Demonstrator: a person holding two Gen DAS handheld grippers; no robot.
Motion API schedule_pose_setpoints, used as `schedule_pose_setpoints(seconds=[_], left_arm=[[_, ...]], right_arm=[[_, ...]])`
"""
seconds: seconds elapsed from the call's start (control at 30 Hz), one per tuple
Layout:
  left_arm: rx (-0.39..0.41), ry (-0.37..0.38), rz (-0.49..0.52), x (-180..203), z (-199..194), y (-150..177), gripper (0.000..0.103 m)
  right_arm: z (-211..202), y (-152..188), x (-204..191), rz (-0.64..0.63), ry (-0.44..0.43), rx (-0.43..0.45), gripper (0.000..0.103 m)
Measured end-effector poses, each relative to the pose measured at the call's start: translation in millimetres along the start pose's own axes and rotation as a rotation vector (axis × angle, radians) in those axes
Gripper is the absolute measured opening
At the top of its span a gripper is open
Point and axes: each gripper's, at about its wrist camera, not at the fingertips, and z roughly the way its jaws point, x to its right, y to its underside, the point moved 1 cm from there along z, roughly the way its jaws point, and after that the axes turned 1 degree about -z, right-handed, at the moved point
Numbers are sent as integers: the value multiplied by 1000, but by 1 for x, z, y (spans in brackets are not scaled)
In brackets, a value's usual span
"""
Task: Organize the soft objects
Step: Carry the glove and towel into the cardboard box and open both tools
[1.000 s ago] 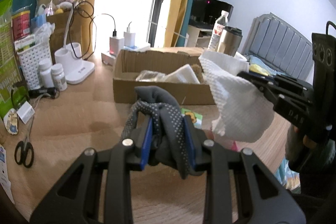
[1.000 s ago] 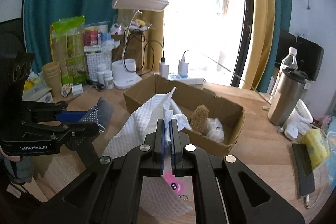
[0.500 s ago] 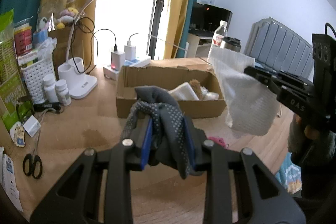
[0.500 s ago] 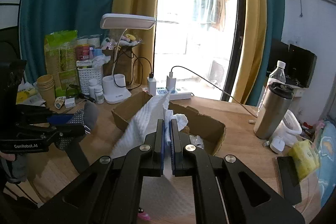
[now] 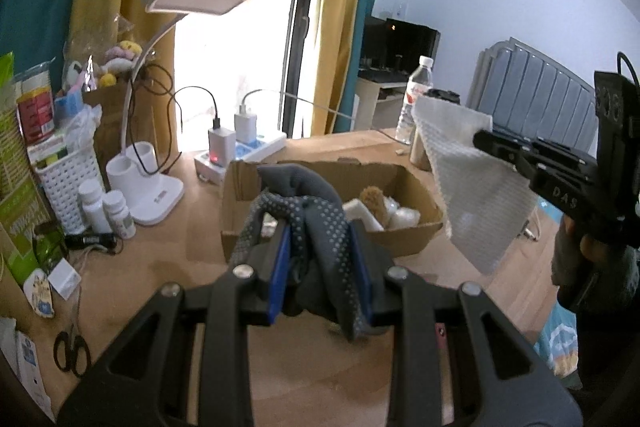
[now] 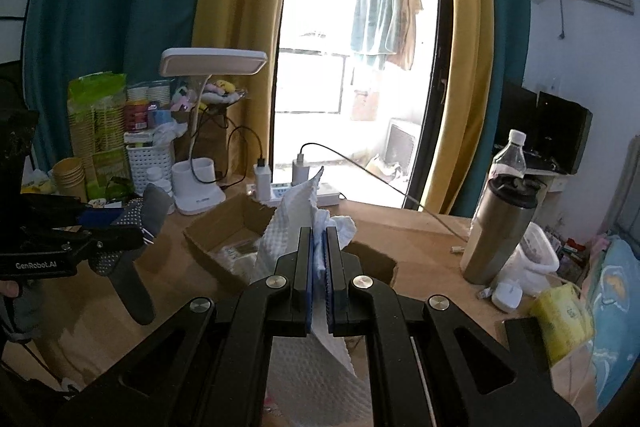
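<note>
Left tool [image 5: 320,259] clamping grey glove [image 5: 316,211], right tool [image 6: 319,247] pinching white cloth [image 6: 296,223]

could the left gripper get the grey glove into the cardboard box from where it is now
Probably yes. The left gripper holds the grey dotted glove in the air just short of the cardboard box, whose top is open. The white cloth hangs off to the right.

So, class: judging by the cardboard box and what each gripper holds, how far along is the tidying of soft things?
Done: the open brown cardboard box already holds a tan sponge-like lump and white soft pieces. In hand: the left gripper clamps a dark grey dotted fabric glove, and the right gripper pinches a white waffle-textured cloth, both held above the table. Left: neither is in the box yet.
</note>
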Motion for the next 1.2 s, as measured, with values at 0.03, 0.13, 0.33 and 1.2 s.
schedule_pose_setpoints(seconds=[0.03, 0.13, 0.33, 1.2], left_arm=[[3, -2, 1, -1, 2, -3, 30], [9, -8, 4, -3, 6, -9, 30], [14, -16, 7, -6, 17, -20, 30], [39, -11, -6, -39, 59, -49, 30]], right_arm=[[1, -1, 2, 1, 3, 1, 5], [6, -5, 12, 4, 18, 8, 5], [16, -13, 26, 6, 36, 15, 5], [84, -53, 16, -11, -16, 46, 5]])
